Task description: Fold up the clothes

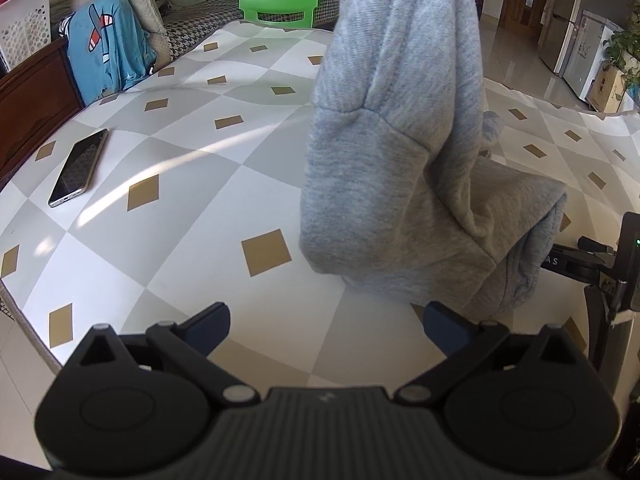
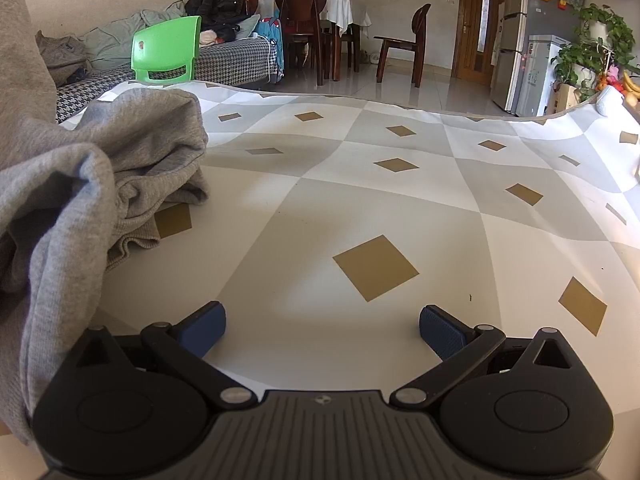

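Observation:
A grey sweatshirt hangs down from above the frame in the left wrist view. Its lower part is piled on the checked tablecloth. My left gripper is open just in front of that pile, with nothing between its fingers. In the right wrist view the same grey sweatshirt lies bunched at the left, and a fold of it drapes down past the gripper's left side. My right gripper is open over bare tablecloth, to the right of the fabric. What holds the top of the garment is out of view.
A phone lies on the table's left part. A blue garment with a plane print hangs over the wooden sofa arm at the far left. Beyond the far edge are a green chair, a sofa and dining chairs. A black device sits at the right edge.

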`<state>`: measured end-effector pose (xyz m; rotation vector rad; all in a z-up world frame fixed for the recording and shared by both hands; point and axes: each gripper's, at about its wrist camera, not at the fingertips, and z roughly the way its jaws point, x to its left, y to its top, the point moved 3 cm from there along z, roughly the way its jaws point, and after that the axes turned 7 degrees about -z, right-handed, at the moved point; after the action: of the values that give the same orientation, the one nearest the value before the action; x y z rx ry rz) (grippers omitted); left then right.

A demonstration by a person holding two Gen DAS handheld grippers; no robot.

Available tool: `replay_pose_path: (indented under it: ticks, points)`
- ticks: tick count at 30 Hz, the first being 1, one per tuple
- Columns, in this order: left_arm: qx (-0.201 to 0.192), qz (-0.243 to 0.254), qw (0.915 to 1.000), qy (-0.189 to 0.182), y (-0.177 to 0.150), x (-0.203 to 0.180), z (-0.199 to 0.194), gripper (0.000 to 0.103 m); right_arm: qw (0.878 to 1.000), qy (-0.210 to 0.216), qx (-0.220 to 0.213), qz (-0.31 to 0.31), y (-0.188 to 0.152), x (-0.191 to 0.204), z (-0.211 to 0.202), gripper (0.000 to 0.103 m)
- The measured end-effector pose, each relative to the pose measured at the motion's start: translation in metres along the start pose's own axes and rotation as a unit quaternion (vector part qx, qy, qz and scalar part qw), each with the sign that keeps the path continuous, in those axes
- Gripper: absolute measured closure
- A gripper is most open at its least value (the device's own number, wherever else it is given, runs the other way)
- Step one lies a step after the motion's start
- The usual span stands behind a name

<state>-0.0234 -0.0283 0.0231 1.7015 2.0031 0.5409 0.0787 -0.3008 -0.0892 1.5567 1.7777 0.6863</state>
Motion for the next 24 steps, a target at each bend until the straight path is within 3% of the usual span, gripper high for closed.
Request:
replay_pose_path:
  ticks: [24]
  points:
    - [0.011,0.021,0.9993,-0.028,-0.008,-0.032,0.004,0.000,1.000,0.000,0.000,0.000,0.000,0.000,0.000,0.000]
